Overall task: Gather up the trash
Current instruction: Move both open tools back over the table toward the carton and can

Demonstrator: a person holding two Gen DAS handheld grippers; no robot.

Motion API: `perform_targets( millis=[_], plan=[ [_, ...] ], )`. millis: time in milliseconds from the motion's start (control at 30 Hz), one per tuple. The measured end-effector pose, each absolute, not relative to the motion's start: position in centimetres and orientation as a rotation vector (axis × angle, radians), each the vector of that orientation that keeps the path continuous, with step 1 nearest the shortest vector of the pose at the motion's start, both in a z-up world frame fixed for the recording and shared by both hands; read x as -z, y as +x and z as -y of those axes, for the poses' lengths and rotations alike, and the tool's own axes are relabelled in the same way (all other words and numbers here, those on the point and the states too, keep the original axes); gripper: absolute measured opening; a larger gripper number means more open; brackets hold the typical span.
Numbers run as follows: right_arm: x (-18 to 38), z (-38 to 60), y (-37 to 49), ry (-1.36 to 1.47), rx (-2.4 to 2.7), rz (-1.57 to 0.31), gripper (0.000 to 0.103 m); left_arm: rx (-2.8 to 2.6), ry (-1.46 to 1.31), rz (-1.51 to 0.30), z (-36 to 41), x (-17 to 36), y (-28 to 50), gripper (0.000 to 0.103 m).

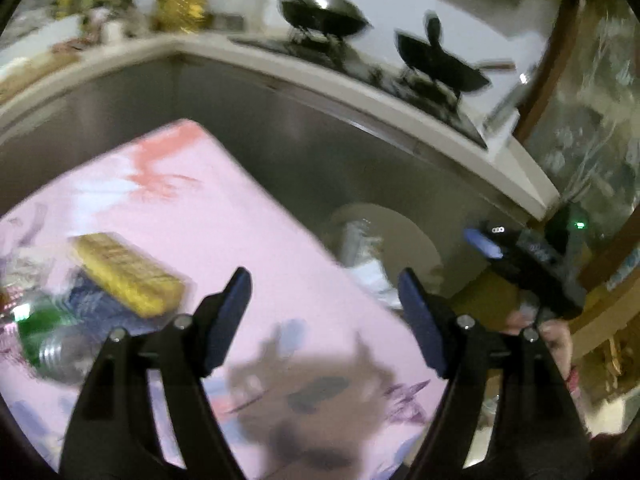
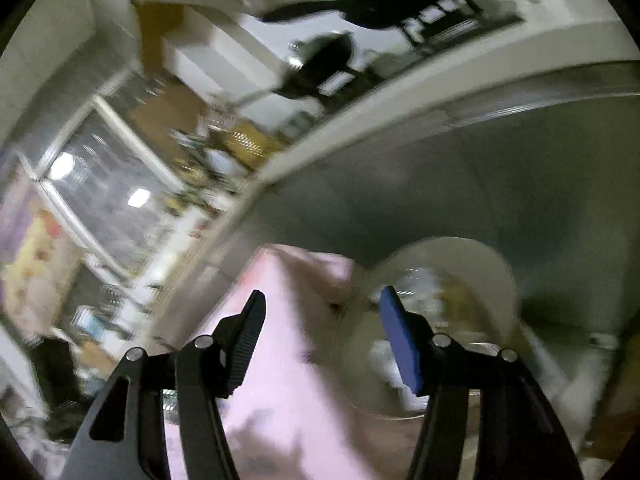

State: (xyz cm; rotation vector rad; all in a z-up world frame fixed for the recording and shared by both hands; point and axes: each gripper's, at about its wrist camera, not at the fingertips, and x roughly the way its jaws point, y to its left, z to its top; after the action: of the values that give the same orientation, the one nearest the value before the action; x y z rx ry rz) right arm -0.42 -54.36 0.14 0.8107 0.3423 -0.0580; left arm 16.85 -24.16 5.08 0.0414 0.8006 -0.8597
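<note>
While empty and wide-jawed, left gripper (image 1: 324, 304) hovering over pink table (image 1: 224, 216); trash (image 1: 124, 280) at nine o'clock, bin (image 1: 400, 236) at one, ready for drops.

Right gripper (image 2: 322, 320) likewise gaping, empty.

The left claw (image 1: 324, 312) stands with its two fingers spread wide apart and nothing between the blue pads (image 1: 420, 320); its black linkage arms fan out toward the lower corners of the left wrist view. The right claw (image 2: 322, 336) is likewise parted wide, gripping nothing, one pad showing blue (image 2: 400, 344) and the other turned dark side on. In the left wrist view the right claw (image 1: 486, 244) appears off to the right, tilted, its blue fingertip pointing leftward, and what seems to be the person's right hand (image 1: 554, 334) holds its handle, though motion blur makes this uncertain.
</note>
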Motion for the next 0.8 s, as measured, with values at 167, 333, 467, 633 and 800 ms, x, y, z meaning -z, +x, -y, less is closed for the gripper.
perform_targets(
  millis=[167, 333, 467, 633, 800],
  plan=[
    [-0.2, 51.0, 1.4, 0.948, -0.13, -0.349, 0.057, 0.642, -0.038, -0.763, 12.5, -5.5, 17.1, 0.073],
    [2.5, 44.8, 6.7, 0.965, -0.28, -0.542, 0.033, 0.466, -0.14, -0.811, 2.9, -3.7, 17.2, 0.072],
    [2.4, 39.5, 10.7, 0.879, -0.359, -0.652, 0.031, 0.413, -0.212, -0.847, -1.8, -1.6, 16.9, 0.072],
    [3.2, 35.3, 15.4, 0.821, -0.387, -0.768, 0.031, 0.43, -0.258, -0.87, -3.4, 0.0, 16.6, 0.072],
    [4.8, 32.8, 17.2, 0.791, -0.384, -0.851, 0.031, 0.471, -0.264, -0.884, -2.9, 0.9, 16.6, 0.072]
  ],
)
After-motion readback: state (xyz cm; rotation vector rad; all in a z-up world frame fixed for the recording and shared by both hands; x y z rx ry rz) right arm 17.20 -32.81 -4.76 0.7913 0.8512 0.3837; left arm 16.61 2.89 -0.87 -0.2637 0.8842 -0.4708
